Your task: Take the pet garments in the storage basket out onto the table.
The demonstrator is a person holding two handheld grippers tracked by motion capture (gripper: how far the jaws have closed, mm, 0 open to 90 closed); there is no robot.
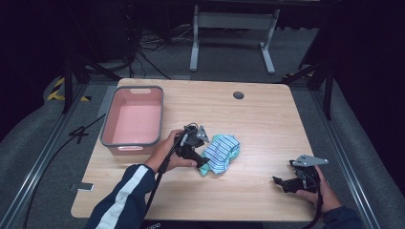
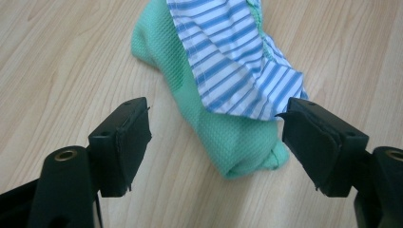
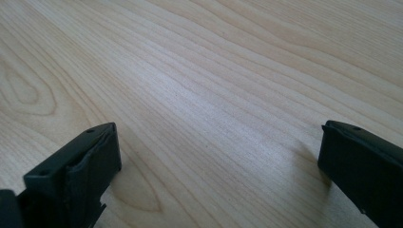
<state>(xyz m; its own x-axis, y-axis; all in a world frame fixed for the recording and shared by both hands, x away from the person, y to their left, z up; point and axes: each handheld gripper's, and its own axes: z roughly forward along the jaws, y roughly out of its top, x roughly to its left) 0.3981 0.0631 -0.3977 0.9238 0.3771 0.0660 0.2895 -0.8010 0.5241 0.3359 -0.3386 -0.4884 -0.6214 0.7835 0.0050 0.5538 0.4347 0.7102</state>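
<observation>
1. One pale wooden table (image 1: 267,119) carries everything; its grain runs in long streaks, its corners are rounded, and a small dark round cap (image 1: 238,95) sits in the top near the far edge.
2. Around the table the room is dark, with grey floor, black cables trailing at the far left, and a white metal frame (image 1: 232,28) standing beyond the far edge.
3. A pink tub (image 1: 133,120) with a grey rim stands at the table's far-left part; its inside looks bare.
4. The bundle of cloth (image 1: 220,152), a green knitted piece with a blue-and-white striped piece over it, lies on the bare wood near the table's middle, just right of the tub and well apart from it.
5. The left gripper (image 1: 203,160), held in the person's left hand (image 1: 167,152) with a dark sleeve bearing a white stripe, points at the bundle's left end.
6. In the left gripper view its jaws stand apart, with the green end of the bundle (image 2: 237,142) between them; the pads do not press on it, though one jaw tip is right at the striped edge.
7. The right gripper (image 1: 279,182) rests low at the near right of the table, well apart from the cloth.
8. In the right gripper view its jaws gape wide over bare wood (image 3: 214,95), with nothing between them.
</observation>
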